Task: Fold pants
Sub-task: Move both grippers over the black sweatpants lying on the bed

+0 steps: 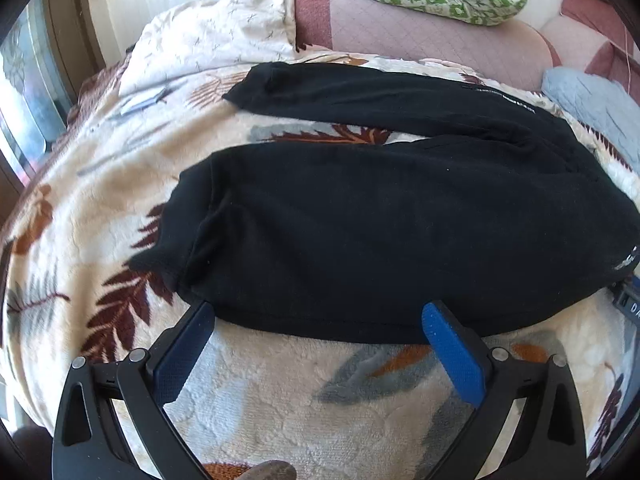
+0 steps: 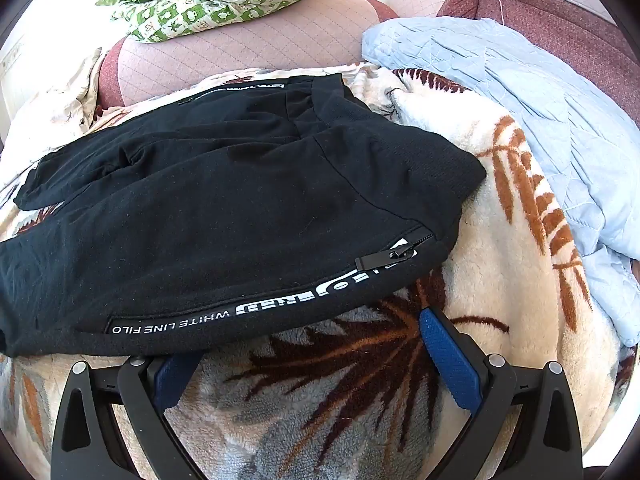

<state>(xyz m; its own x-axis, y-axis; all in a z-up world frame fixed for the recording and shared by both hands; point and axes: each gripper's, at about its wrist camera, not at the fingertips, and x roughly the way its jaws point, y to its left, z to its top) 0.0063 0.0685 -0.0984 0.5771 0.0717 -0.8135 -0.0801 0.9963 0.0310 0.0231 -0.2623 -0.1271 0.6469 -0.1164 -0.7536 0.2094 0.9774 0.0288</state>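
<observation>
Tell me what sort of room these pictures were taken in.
Likely a bedroom or living room at home: black pants lie spread on a leaf-print fleece blanket, with a quilted pink cushion and a crumpled blue quilt behind.

One pants (image 1: pixel 380 232), two tools (image 1: pixel 318 320)

Black pants (image 2: pixel 224 216) with a zipped pocket (image 2: pixel 396 254) lie on a leaf-print blanket (image 2: pixel 500 280); the right gripper (image 2: pixel 304 344), jaws wide, is poised at their near edge.
</observation>
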